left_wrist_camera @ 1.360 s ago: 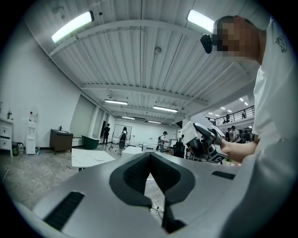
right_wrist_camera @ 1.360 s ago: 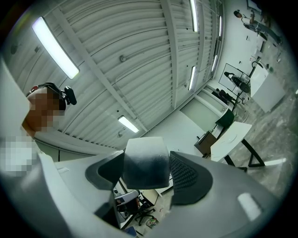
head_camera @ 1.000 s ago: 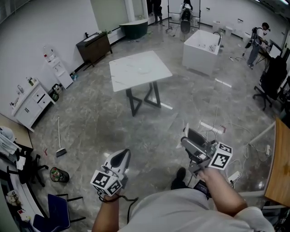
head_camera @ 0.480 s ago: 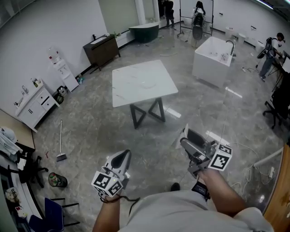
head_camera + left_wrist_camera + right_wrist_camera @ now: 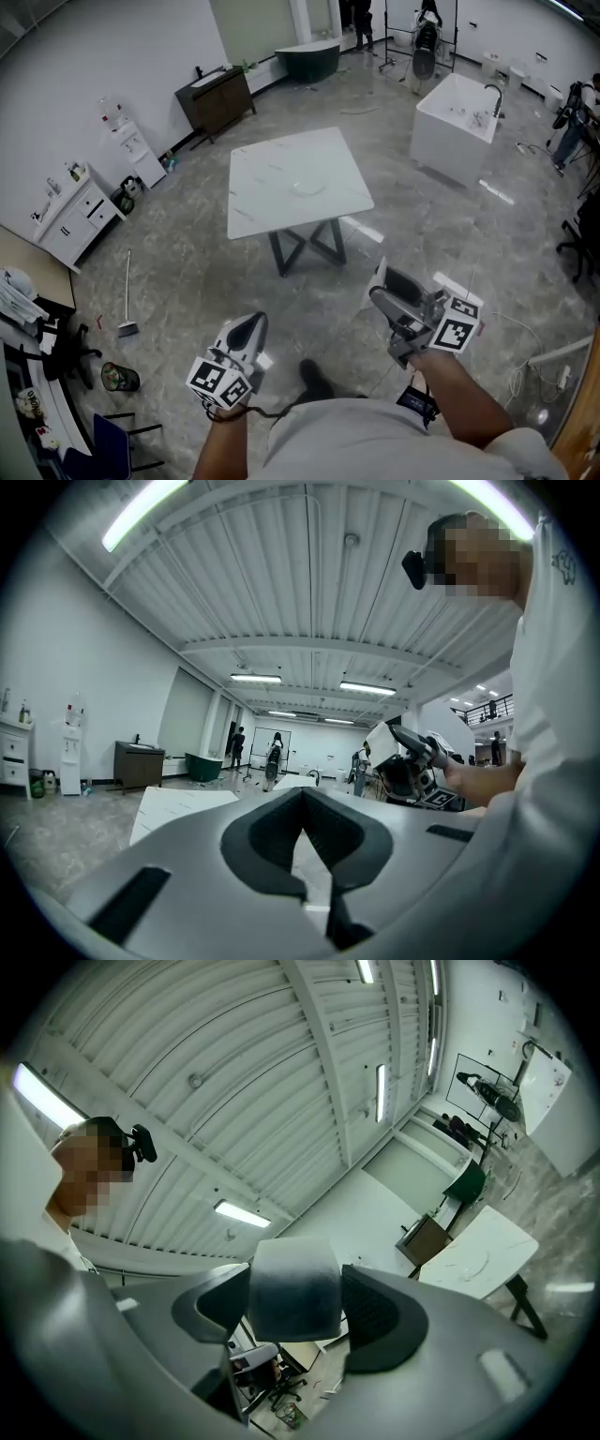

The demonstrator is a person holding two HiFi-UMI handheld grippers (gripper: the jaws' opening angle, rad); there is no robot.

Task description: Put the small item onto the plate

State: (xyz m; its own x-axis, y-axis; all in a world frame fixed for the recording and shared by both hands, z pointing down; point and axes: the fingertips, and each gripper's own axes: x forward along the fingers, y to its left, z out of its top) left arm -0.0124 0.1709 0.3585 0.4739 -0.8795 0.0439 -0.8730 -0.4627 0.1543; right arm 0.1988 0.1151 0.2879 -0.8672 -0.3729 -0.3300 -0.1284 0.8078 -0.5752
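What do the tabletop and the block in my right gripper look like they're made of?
Tabletop: white with faint grey veins and a smooth, slightly shiny face, so marble or a marble-look slab; which one is unclear. Block, clamped in the right gripper: matte white, rounded corners, no shine, so probably foam or sponge, though that is a guess.

Left claw (image 5: 252,323) closed, empty; right claw (image 5: 382,284) clamping small item (image 5: 293,1288).
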